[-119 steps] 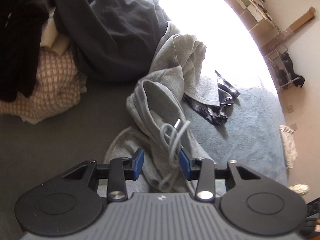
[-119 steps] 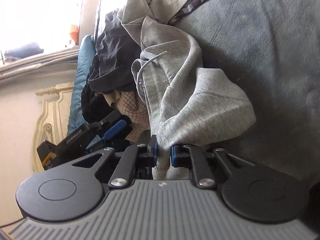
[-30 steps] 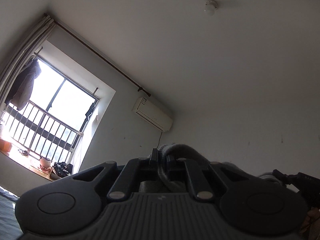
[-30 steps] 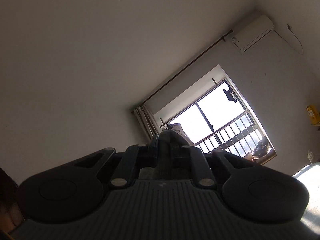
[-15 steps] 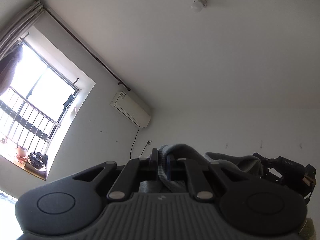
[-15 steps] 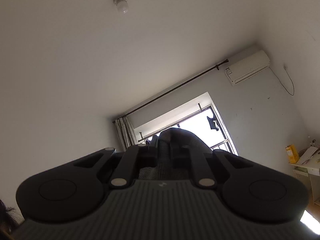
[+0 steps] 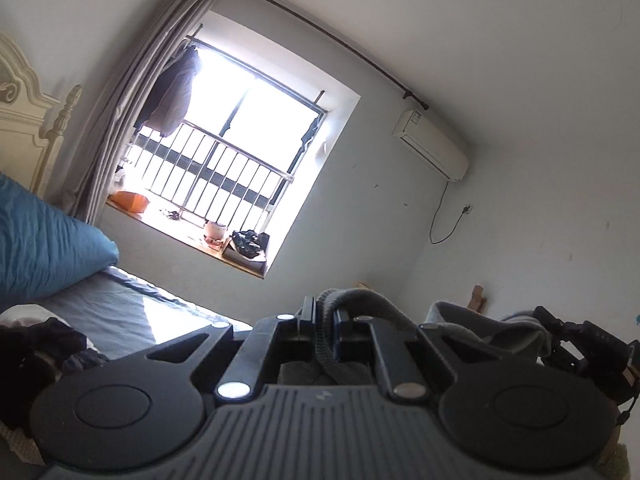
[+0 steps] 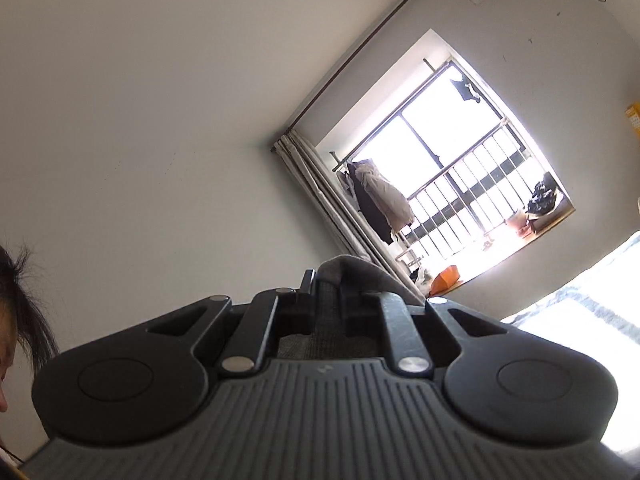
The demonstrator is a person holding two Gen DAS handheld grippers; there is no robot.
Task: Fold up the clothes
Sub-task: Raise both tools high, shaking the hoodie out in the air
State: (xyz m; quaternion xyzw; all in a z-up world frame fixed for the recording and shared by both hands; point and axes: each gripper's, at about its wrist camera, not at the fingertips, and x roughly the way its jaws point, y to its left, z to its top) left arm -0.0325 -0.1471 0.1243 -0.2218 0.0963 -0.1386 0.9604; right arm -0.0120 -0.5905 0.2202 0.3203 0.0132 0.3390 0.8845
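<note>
My left gripper [image 7: 324, 312] is shut on a thick edge of the grey hoodie [image 7: 360, 304], which stretches off to the right toward the other gripper's body [image 7: 584, 344] at the frame's right edge. In the right wrist view my right gripper [image 8: 326, 284] is shut on another fold of the grey hoodie [image 8: 352, 268], which bulges above its fingers. Both grippers point roughly level toward the window wall, and the hanging part of the hoodie is hidden below both cameras.
The bed [image 7: 132, 308] lies low on the left with a blue pillow [image 7: 40, 248] and a dark clothes pile [image 7: 36, 344]. A barred window [image 7: 236, 160] with coats on a rail faces me. A person's hair [image 8: 20, 304] shows at left.
Both grippers have come down with the hoodie and tilted from the ceiling toward level. The window, the bed and the pillow have come into view.
</note>
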